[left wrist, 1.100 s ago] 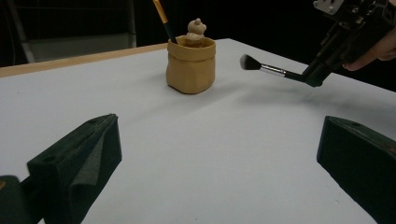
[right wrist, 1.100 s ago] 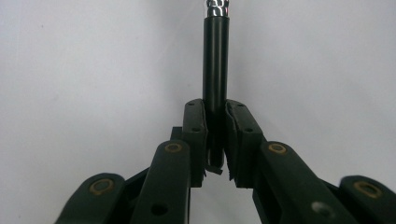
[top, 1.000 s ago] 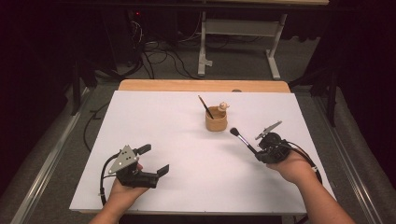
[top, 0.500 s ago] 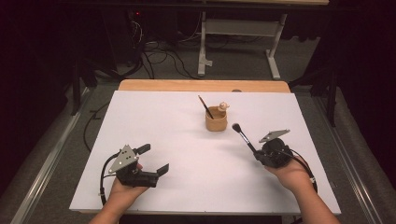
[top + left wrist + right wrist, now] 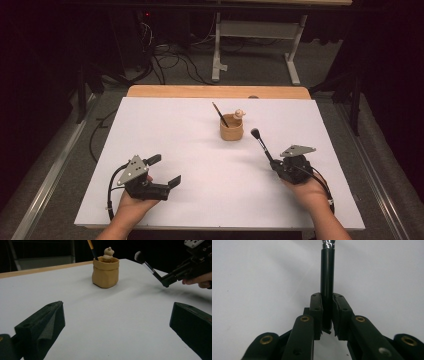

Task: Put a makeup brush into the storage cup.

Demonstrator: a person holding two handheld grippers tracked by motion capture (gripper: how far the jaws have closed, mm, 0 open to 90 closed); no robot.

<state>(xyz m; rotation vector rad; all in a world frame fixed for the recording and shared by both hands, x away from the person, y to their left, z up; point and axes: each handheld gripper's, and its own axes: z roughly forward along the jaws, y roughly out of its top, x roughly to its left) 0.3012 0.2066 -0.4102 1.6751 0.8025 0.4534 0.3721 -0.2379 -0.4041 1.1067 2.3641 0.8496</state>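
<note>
A tan pot [image 5: 231,132] stands on the white table top [image 5: 180,130], right of centre toward the far side. It holds a dark-handled brush [image 5: 219,114] and a pale knob-topped item [image 5: 239,114]. My right gripper [image 5: 274,164] is shut on the black handle of a makeup brush [image 5: 261,145]. The brush's dark bristle head points up toward the pot, just to the pot's right. In the right gripper view the pads [image 5: 317,307] clamp the handle [image 5: 327,270]. My left gripper [image 5: 165,170] rests open near the front left; its jaws stand wide apart with nothing between them.
From the left gripper view, the pot [image 5: 105,272] stands ahead and the right gripper [image 5: 165,283] with its brush [image 5: 146,264] hovers at the upper right. A wooden strip [image 5: 215,91] edges the table's far side. Cables and a metal stand [image 5: 255,30] lie on the floor beyond.
My right gripper has sunk a little toward the table and the near edge, still holding the brush. The left gripper has stayed put.
</note>
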